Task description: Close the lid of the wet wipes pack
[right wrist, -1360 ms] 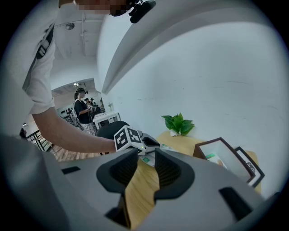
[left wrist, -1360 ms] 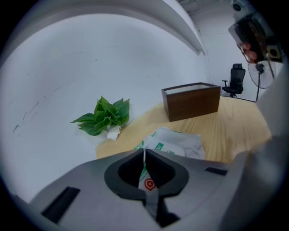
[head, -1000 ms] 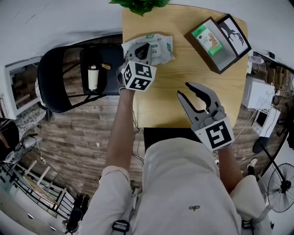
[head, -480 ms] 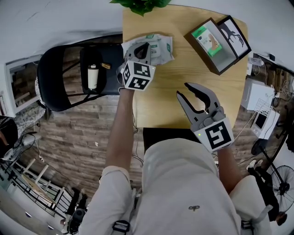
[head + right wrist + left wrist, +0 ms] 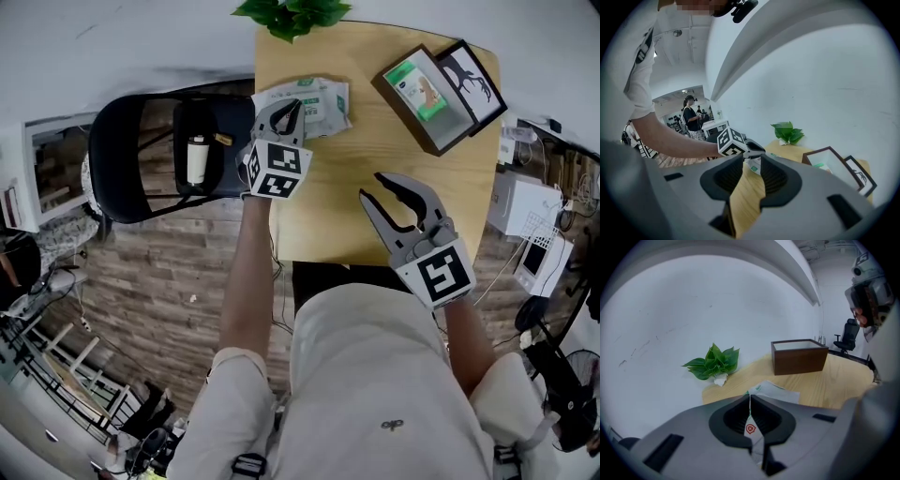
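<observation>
The white and green wet wipes pack (image 5: 319,98) lies at the far left of the wooden table (image 5: 375,150). My left gripper (image 5: 289,111) hovers over the pack's left end with its jaws shut. In the left gripper view a thin white flap with a red mark (image 5: 750,427) is pinched between them, and the pack (image 5: 780,391) lies just beyond the left gripper (image 5: 750,395). My right gripper (image 5: 375,187) is open and holds nothing, near the table's front edge. In the right gripper view the right gripper (image 5: 751,161) points toward the pack (image 5: 752,165) and the left gripper's marker cube (image 5: 732,141).
A dark brown frame box (image 5: 436,89) with a green card inside sits at the table's far right. A green plant (image 5: 291,14) lies at the far edge. Left of the table stands a black chair (image 5: 150,159) bearing a white bottle (image 5: 196,159).
My left gripper has risen a little over the pack's left end, still shut. The right gripper has stayed where it was.
</observation>
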